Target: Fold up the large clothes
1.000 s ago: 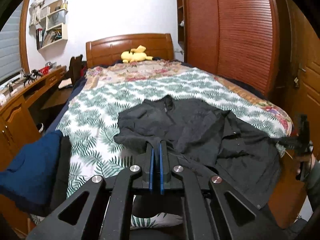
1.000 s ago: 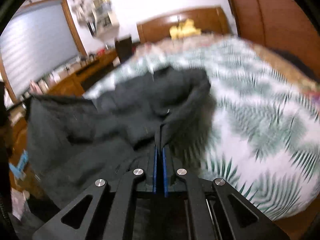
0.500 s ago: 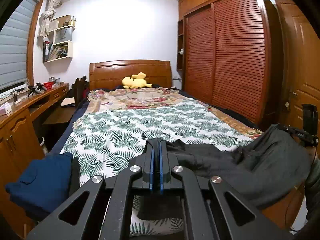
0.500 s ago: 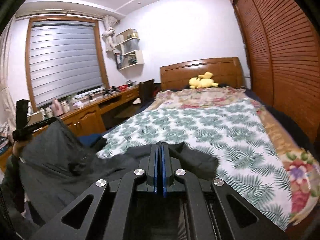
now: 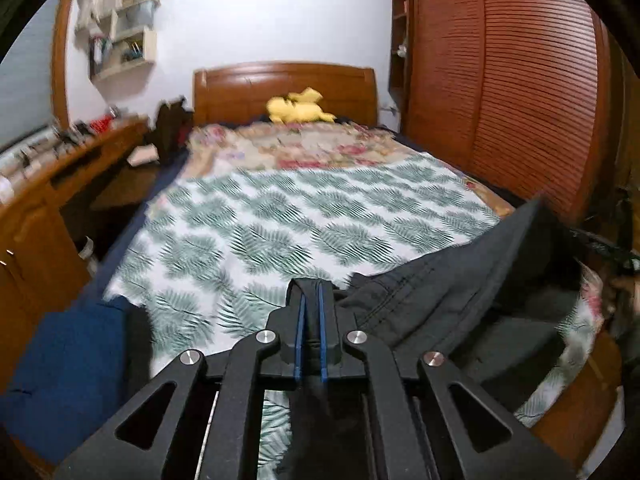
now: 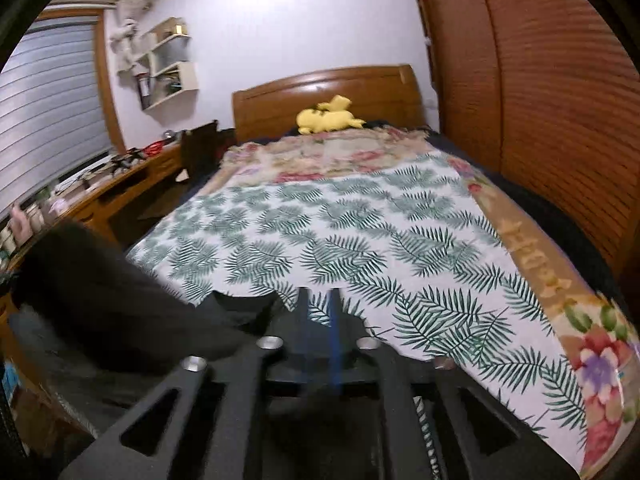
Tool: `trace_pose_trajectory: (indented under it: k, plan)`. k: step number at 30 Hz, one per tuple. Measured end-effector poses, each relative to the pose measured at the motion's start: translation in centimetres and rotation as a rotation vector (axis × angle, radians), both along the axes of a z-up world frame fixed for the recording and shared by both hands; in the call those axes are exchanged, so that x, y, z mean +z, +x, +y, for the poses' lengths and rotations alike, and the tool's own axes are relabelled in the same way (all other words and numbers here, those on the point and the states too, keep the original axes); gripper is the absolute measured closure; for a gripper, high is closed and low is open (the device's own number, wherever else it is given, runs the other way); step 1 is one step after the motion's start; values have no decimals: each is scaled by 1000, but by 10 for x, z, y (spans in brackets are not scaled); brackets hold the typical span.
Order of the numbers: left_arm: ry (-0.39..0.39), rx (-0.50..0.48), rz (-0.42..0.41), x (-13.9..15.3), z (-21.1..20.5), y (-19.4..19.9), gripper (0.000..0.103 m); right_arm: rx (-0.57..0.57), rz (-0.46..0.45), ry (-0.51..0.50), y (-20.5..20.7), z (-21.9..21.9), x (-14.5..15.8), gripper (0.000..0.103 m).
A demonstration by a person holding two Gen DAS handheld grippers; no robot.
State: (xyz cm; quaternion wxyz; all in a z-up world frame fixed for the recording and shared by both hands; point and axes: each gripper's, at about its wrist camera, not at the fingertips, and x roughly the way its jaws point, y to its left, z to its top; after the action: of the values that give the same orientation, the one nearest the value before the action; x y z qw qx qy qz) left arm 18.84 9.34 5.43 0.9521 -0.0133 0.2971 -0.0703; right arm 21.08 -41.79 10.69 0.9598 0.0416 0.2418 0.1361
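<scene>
Left gripper (image 5: 310, 300) (jaws parting) amid dark garment (image 5: 460, 304)

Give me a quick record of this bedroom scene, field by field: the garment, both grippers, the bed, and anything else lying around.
garment: black fabric garment, bunched and raised over the foot of the bed
left gripper: shut on a fold of the garment
right gripper: jaws opening, no cloth seen between the tips; garment beside it
bed cover: white leaf-print bedspread, floral blanket beyond it
by headboard: yellow plush toy
left of bed: dark blue cloth
</scene>
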Motion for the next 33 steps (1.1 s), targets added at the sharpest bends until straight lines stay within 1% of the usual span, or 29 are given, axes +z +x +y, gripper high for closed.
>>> trace_pose_trajectory:
  k: [1,2,3,4,5,6,7,8,11,13,18,21,23,24,26,28,31,33]
  plan:
    - [-12,-20,12,-3,-2,3,90,-10,9,5,4,3,-1,65]
    - [-1,-25,14,-6,-6,4,87,-19,7,4,4,5,-4,55]
    - [42,-3,-4,-8,-11,3,78,-19,1,-5,-3,10,-2,53]
    - [75,8,-23,-9,-15,1,66,-11,0,-21,-7,15,-6,51]
    - [91,5,-37,-11,-18,-1,51,-3,3,-34,-10,17,-4,49]
    - [85,-8,-38,-15,-19,-3,45,7,12,-54,-14,23,-9,48]
    - [73,-20,-36,-19,-20,-4,30,11,19,-70,-11,25,-15,47]
    - [69,-25,-40,-23,-21,-6,23,19,26,-92,-10,28,-23,47]
    - [65,-33,-47,-37,-26,-9,23,47,51,-125,-17,33,-41,46]
    - [44,-38,-40,-52,-28,-10,23,66,81,-134,-16,38,-51,46]
    - [16,-60,-28,-88,-38,-1,23,90,133,-174,13,55,-80,46]
    - [-27,-89,0,-109,-39,3,23,88,159,-185,37,63,-89,46]
    - [-32,-99,4,-119,-40,3,23,82,174,-197,56,67,-94,46]
    - [-27,-100,1,-124,-40,2,23,77,186,-204,72,67,-97,46]
    - [-30,-101,-3,-131,-38,2,23,60,209,-220,95,70,-103,46]
    - [-44,-102,9,-137,-34,3,23,45,238,-233,117,72,-108,46]
    - [-55,-117,25,-142,-30,5,23,2,284,-254,149,72,-118,46]
    - [-52,-112,22,-143,-25,5,23,-19,313,-249,165,71,-124,46]
